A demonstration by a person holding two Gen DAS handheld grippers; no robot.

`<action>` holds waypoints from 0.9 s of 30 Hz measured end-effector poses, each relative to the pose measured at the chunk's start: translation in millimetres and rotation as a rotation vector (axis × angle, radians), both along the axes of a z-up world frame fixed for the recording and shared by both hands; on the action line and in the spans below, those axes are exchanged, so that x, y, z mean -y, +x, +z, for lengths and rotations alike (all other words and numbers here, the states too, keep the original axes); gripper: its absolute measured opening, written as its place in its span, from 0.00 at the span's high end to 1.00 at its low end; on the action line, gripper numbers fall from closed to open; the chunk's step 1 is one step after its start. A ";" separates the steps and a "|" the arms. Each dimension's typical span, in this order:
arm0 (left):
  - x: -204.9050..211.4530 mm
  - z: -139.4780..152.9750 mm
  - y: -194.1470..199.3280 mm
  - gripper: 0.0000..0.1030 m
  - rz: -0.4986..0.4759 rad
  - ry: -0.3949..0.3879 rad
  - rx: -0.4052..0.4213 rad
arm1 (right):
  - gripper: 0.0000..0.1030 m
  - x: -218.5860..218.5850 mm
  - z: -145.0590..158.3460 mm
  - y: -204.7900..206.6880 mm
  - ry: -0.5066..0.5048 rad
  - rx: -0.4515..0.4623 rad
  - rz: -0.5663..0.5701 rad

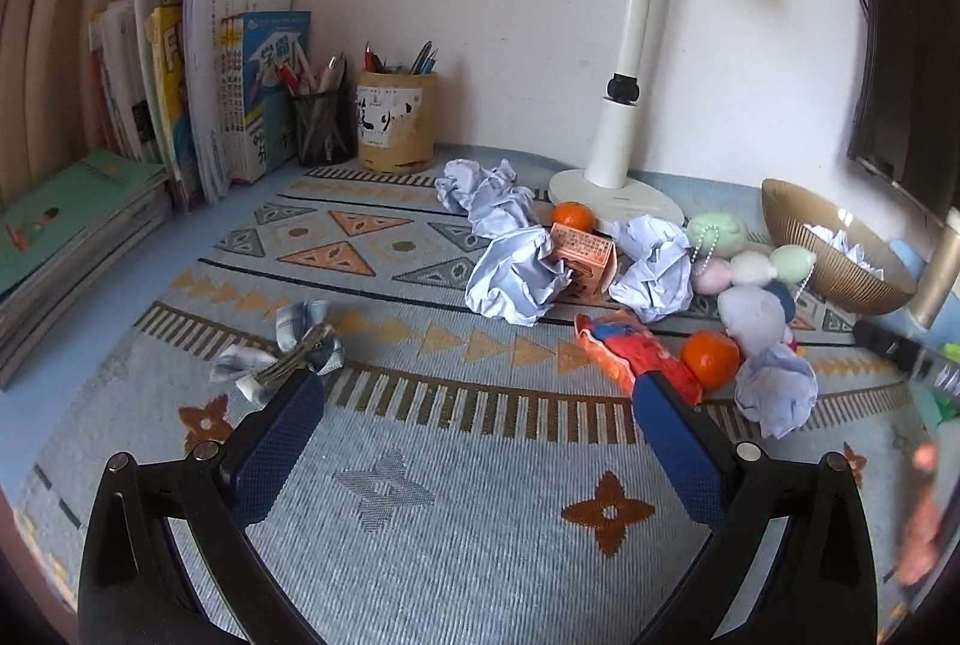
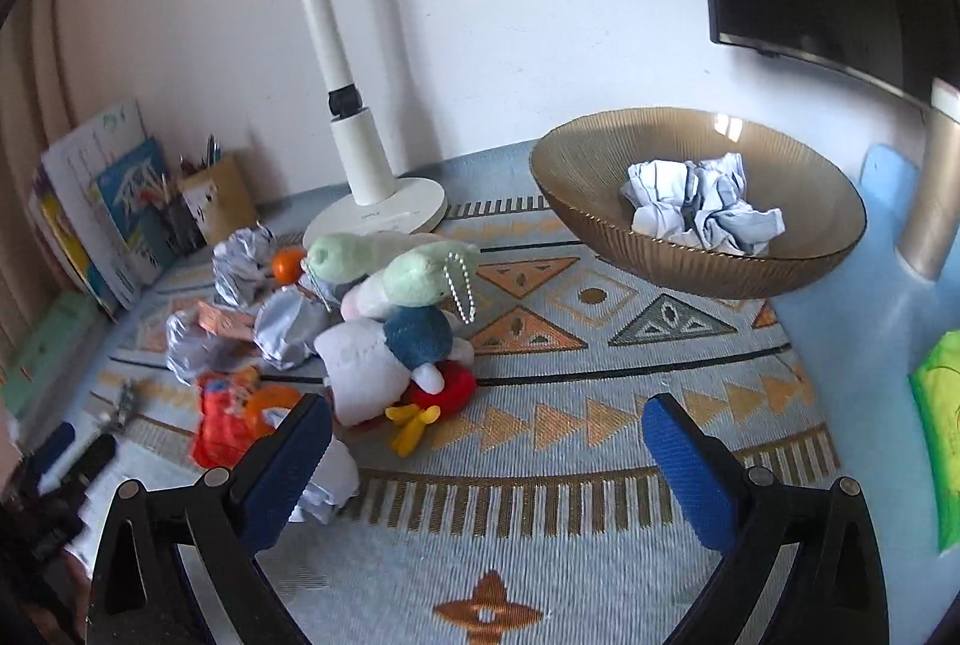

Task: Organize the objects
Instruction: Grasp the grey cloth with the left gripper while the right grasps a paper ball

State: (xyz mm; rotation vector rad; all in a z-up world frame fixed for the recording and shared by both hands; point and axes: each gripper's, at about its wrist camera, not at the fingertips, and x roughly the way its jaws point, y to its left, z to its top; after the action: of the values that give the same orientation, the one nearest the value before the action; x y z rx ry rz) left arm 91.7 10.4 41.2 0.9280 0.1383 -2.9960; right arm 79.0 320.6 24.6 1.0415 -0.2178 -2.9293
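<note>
My left gripper (image 1: 477,393) hung with its blue-padded jaws spread wide, nothing between them, only the patterned woven blue mat (image 1: 456,537) below. Its left pad sat just over a plaid fabric hair clip (image 1: 282,345); whether it touched, I couldn't tell. Further right lay crumpled pale-blue paper balls (image 1: 513,279), a small orange carton (image 1: 585,255), two tangerines (image 1: 711,358), a torn orange snack wrapper (image 1: 630,351) and pastel plush toys (image 1: 750,267). My right gripper (image 2: 487,420) was released too, fully agape and empty, with one crumpled paper ball beside its left pad. Beyond it, the ribbed amber glass bowl (image 2: 576,177) held one crumpled paper wad (image 2: 702,207).
</note>
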 end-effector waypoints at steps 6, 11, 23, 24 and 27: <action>-13.0 -12.6 -9.4 0.01 -0.045 -0.049 0.077 | 0.00 6.9 -10.5 -3.1 0.051 -0.001 -0.025; -18.5 -9.9 0.9 0.01 -0.036 -0.100 0.034 | 0.00 10.9 -12.4 -5.1 0.073 0.008 -0.024; -15.8 -11.7 0.4 0.01 -0.060 -0.071 0.047 | 0.00 26.5 -14.0 -4.8 0.133 0.007 0.021; -18.4 -12.5 0.5 0.01 -0.066 -0.084 0.048 | 0.00 25.9 -14.2 -4.9 0.130 0.009 0.019; -29.5 -15.6 -0.4 0.01 -0.080 -0.147 0.059 | 0.00 23.9 -14.2 -5.1 0.117 0.010 0.015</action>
State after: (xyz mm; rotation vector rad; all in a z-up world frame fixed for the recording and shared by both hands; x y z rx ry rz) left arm 91.4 39.8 25.5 1.0285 -0.1205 -2.9957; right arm 73.9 296.7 10.4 1.0665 -0.0389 -2.9560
